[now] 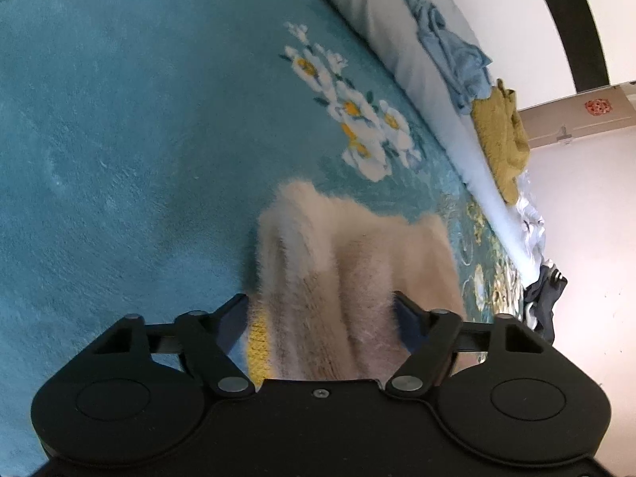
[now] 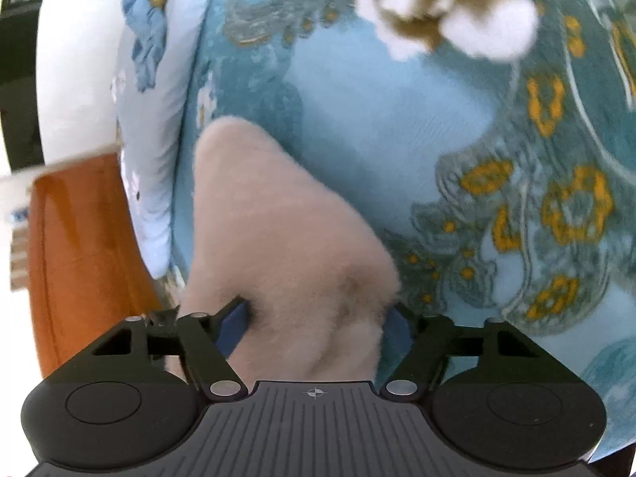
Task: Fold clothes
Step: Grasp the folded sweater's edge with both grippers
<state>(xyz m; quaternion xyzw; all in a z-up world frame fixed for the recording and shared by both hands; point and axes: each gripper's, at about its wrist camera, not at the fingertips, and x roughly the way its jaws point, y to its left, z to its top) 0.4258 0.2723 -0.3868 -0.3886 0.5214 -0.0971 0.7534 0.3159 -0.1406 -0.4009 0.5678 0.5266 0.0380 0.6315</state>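
A fuzzy beige garment (image 1: 357, 238) with a yellow knit strip along one edge is bunched between the fingers of my left gripper (image 1: 320, 310). It drapes forward over the teal floral bedspread (image 1: 119, 119). In the right wrist view another part of the same beige garment (image 2: 270, 206) fills the gap between the blue pads of my right gripper (image 2: 318, 314) and hangs ahead of it above the bedspread (image 2: 377, 119). Both grippers are shut on thick folds of the cloth, with the jaws held wide apart by it.
Along the bed's far edge lie a crumpled blue garment (image 1: 453, 55), a mustard knit (image 1: 501, 139), white clothes (image 1: 530, 222) and dark clothes (image 1: 544, 298). An orange wooden cabinet (image 2: 79, 246) stands beside the bed. A blurred brown-and-white fluffy item (image 2: 449, 4) lies ahead.
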